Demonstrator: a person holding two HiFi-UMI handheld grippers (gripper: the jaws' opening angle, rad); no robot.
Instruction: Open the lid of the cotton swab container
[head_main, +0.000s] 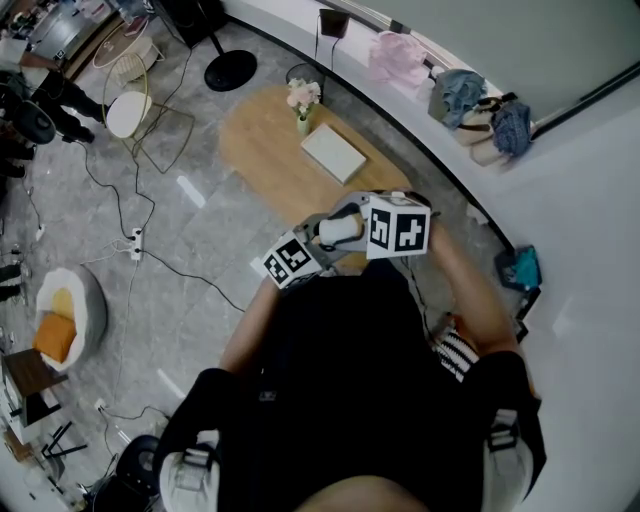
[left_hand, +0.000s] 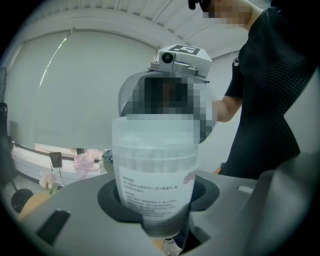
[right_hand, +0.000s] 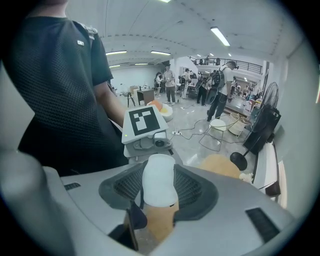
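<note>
The cotton swab container (left_hand: 152, 170) is a translucent plastic tub with a printed label. It stands between the jaws of my left gripper (left_hand: 155, 200), which is shut on its lower body. The top end is blurred over in the left gripper view. In the right gripper view the container's white lid end (right_hand: 158, 177) sits between the dark pads of my right gripper (right_hand: 159, 189), which press on both of its sides. From the head view, both grippers meet at the container (head_main: 338, 230) in front of the person's chest, above the near end of the table.
An oval wooden table (head_main: 262, 150) below carries a white flat box (head_main: 334, 153) and a small flower vase (head_main: 303, 108). Cables and a power strip (head_main: 136, 242) run over the grey floor on the left. Several people (right_hand: 220, 85) stand far off in the hall.
</note>
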